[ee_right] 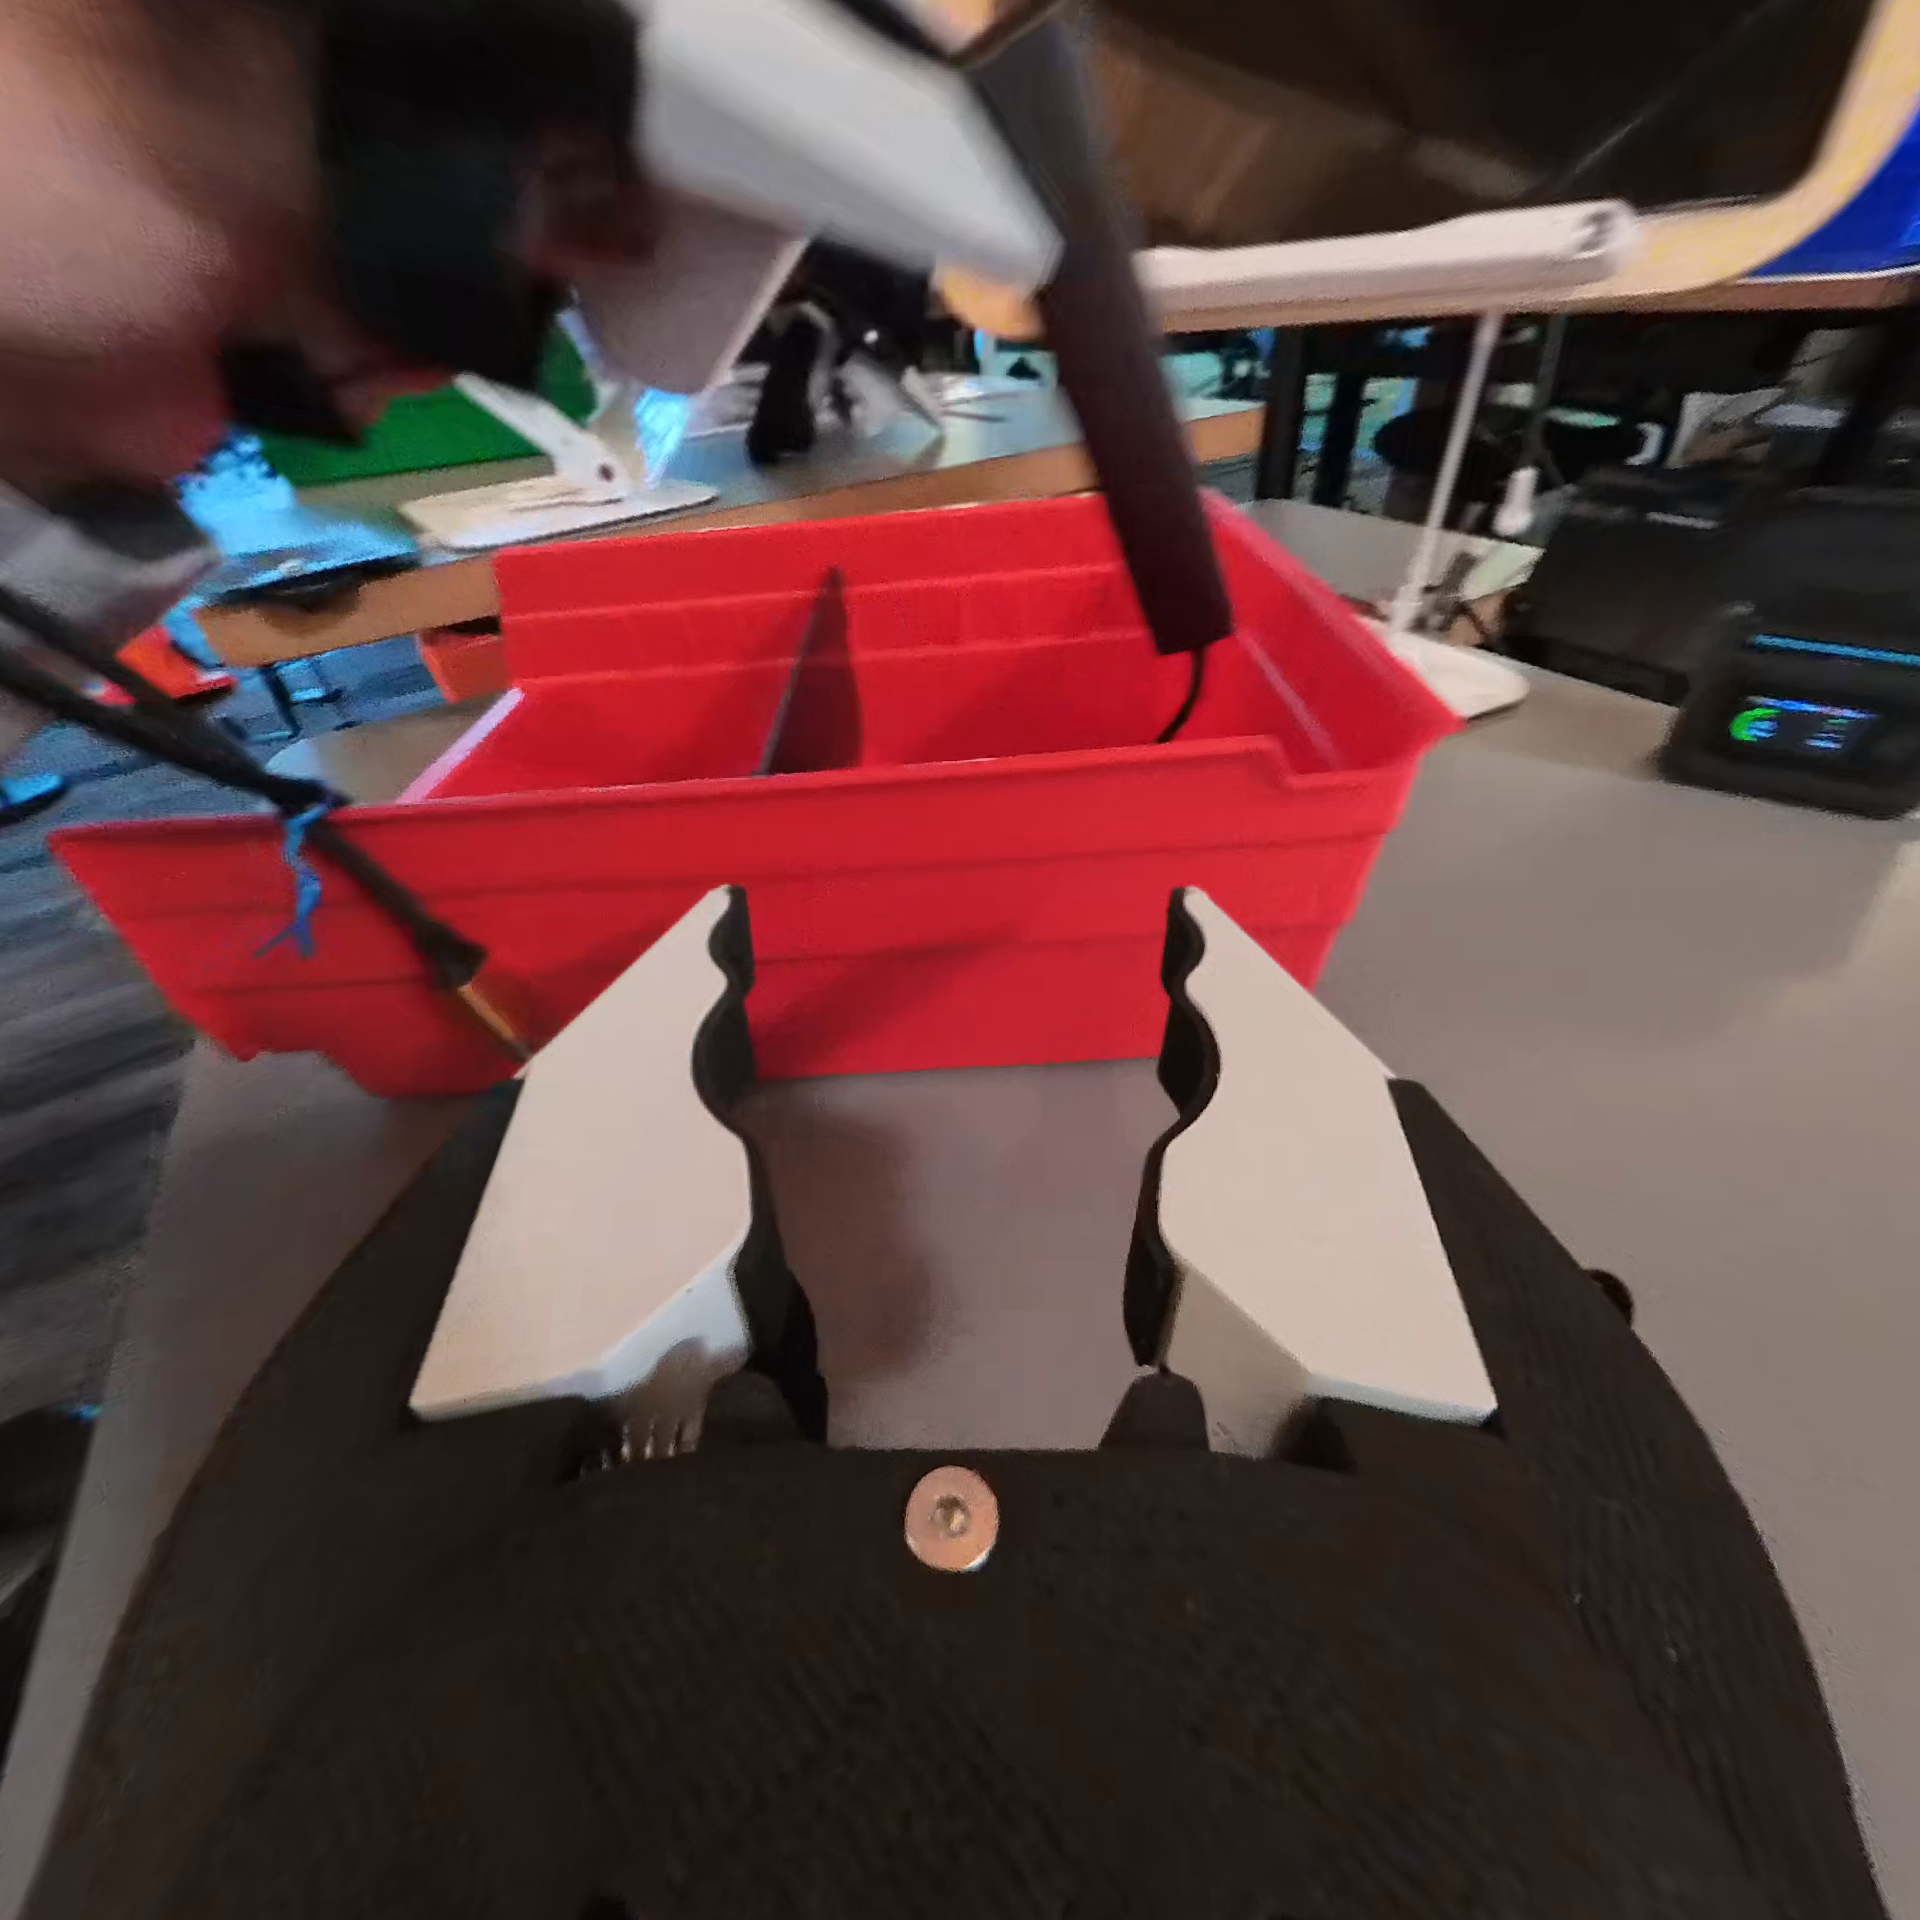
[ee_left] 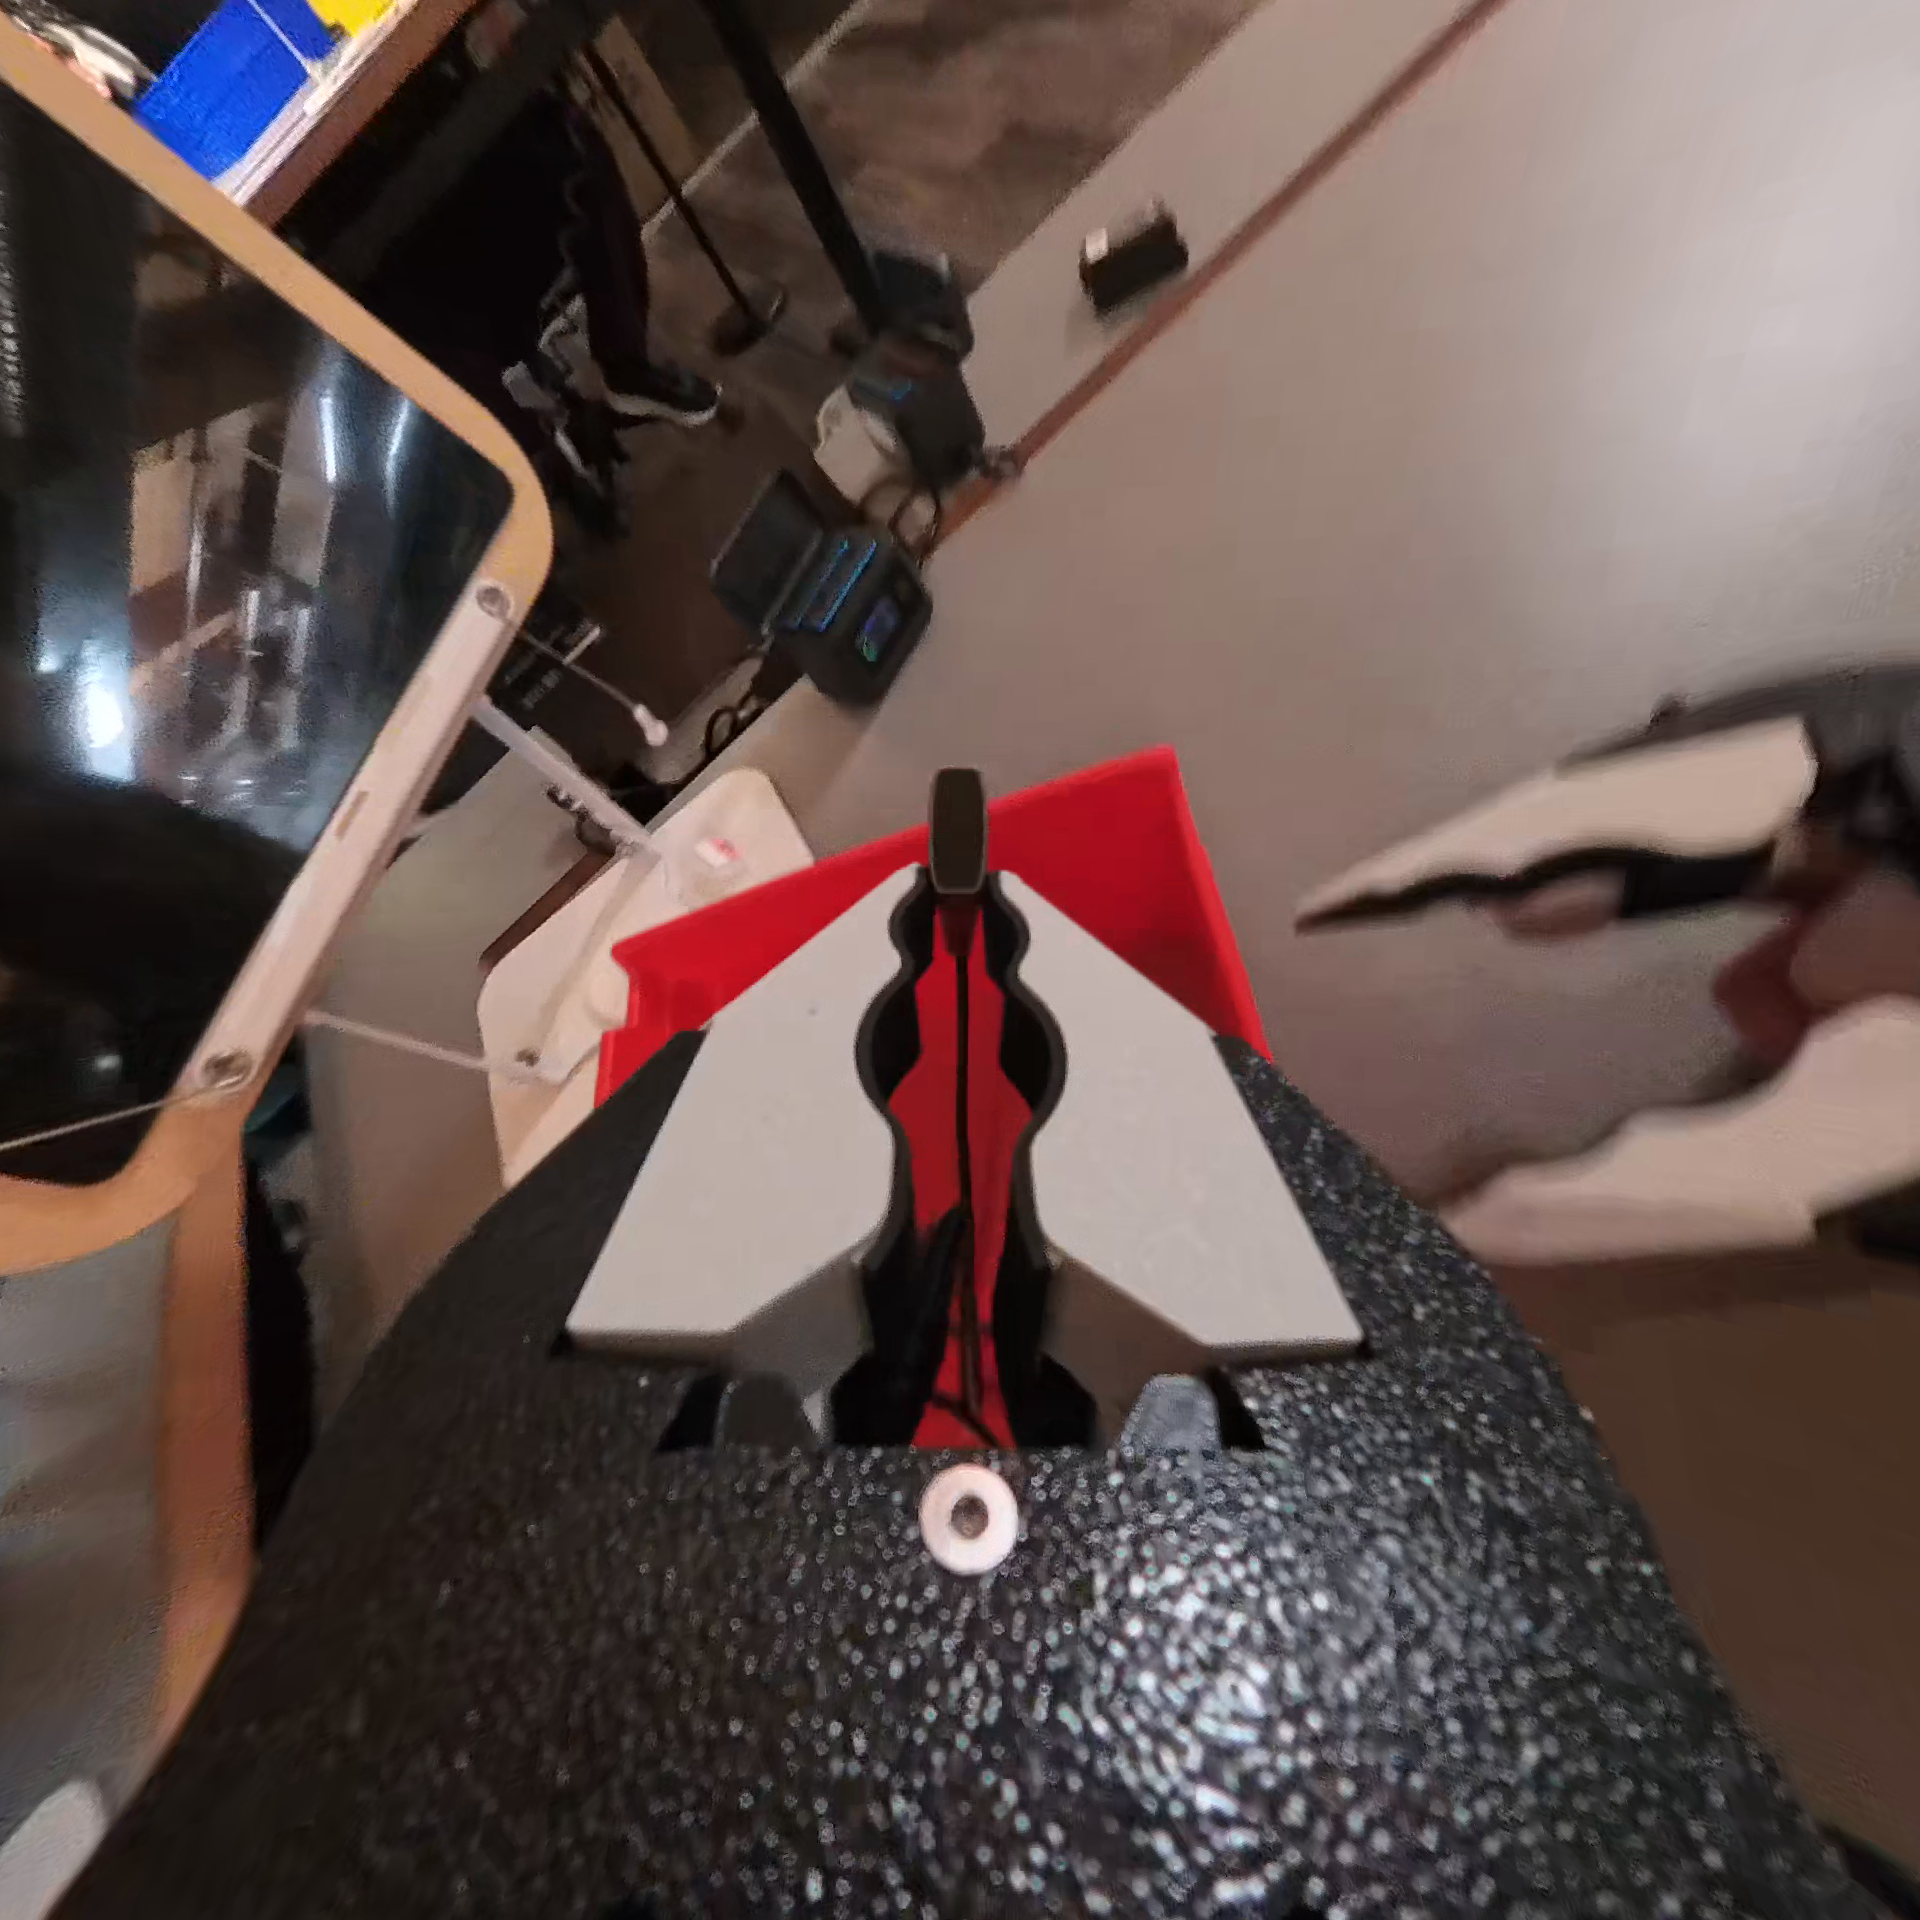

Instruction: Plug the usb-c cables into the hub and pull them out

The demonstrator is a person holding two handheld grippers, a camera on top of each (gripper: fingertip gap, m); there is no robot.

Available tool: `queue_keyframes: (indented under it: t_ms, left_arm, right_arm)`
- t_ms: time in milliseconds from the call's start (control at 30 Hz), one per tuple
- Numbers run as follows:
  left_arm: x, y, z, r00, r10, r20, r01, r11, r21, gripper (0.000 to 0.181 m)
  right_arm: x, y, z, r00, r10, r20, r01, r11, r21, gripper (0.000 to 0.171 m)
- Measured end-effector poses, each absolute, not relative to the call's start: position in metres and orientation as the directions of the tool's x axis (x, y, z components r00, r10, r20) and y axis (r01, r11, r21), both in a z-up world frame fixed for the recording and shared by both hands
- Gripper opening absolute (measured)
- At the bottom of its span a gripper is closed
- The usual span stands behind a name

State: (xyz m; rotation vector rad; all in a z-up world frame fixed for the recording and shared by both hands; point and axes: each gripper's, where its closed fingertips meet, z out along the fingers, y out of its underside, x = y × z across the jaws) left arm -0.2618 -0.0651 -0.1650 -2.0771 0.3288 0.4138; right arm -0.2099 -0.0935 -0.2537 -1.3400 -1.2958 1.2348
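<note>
My left gripper (ee_left: 958,878) is shut on a black stick-shaped hub (ee_left: 956,826) and holds it above a red bin (ee_left: 1101,842). In the right wrist view the hub (ee_right: 1122,436) hangs tilted from the left gripper (ee_right: 852,145) over the right compartment of the bin (ee_right: 831,894). A thin black cord (ee_right: 1184,696) runs from the hub's lower end down into the bin. A black cable (ee_right: 384,883) with a blue tie and a metal tip crosses the bin's front left corner. My right gripper (ee_right: 956,904) is open and empty, low over the table in front of the bin.
A divider (ee_right: 821,675) splits the bin in two. A dark screen on a white stand (ee_left: 260,571) is at the left. A black device with a small lit display (ee_right: 1808,717) stands on the grey table (ee_right: 1621,987) at the right. The right gripper (ee_left: 1558,883) shows blurred. Some 11 centimetres of space lies between my two pairs of fingers.
</note>
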Motion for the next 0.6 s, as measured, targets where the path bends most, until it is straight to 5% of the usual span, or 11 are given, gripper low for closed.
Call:
queue_keyframes:
  t_ms: [133,267,600]
  left_arm:
    - [-0.269,-0.049,-0.151,0.954,-0.068,-0.294,-0.294,-0.417,-0.86,0.007]
    - [-0.275,-0.047,-0.131,0.983,-0.04,-0.181,-0.185,-0.259,-0.948,0.007]
    - [-0.261,-0.054,-0.106,0.985,-0.139,-0.098,-0.117,-0.136,-0.984,0.007]
  right_arm:
    - [-0.212,-0.101,-0.253,-0.035,0.999,-0.004,0.129,0.0,-0.992,0.083]
    - [-0.211,-0.089,-0.253,-0.024,0.992,-0.122,0.121,-0.118,-0.986,0.08]
    - [-0.221,-0.067,-0.257,0.014,0.992,-0.123,0.156,-0.124,-0.98,0.079]
